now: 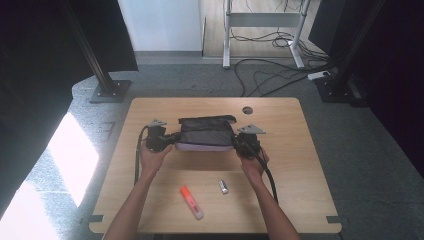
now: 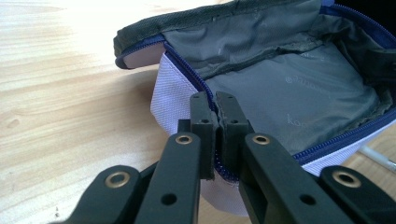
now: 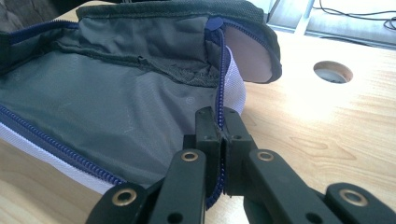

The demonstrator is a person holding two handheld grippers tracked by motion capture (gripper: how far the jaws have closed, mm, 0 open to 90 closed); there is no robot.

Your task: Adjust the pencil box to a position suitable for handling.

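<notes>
Near the centre of a light wooden table [image 1: 295,150], seen from above, a soft pencil case [image 1: 206,134] lies unzipped, its dark lid folded back toward twelve o'clock. A person's forearms enter from six o'clock, each hand holding a two-jaw gripper. The left gripper [image 1: 167,141] meets the case at its nine o'clock end, the right gripper [image 1: 240,144] at its three o'clock end.

In the left gripper view, the black jaws are pressed together on the case's white wall and blue zipper edge [image 2: 187,70], pinching the fabric. In the right gripper view, the jaws likewise clamp the zipper edge at the opposite end. Both views look into the grey lining [image 3: 93,107], and no contents can be seen inside.

At about six o'clock from the case lie an orange highlighter [image 1: 191,202] and a small silvery object [image 1: 223,187], perhaps a battery or a cap, both well apart from the case.

Judging from this, the case is opened and held wide; the loose items seemingly await packing, with zipping shut to follow.
</notes>
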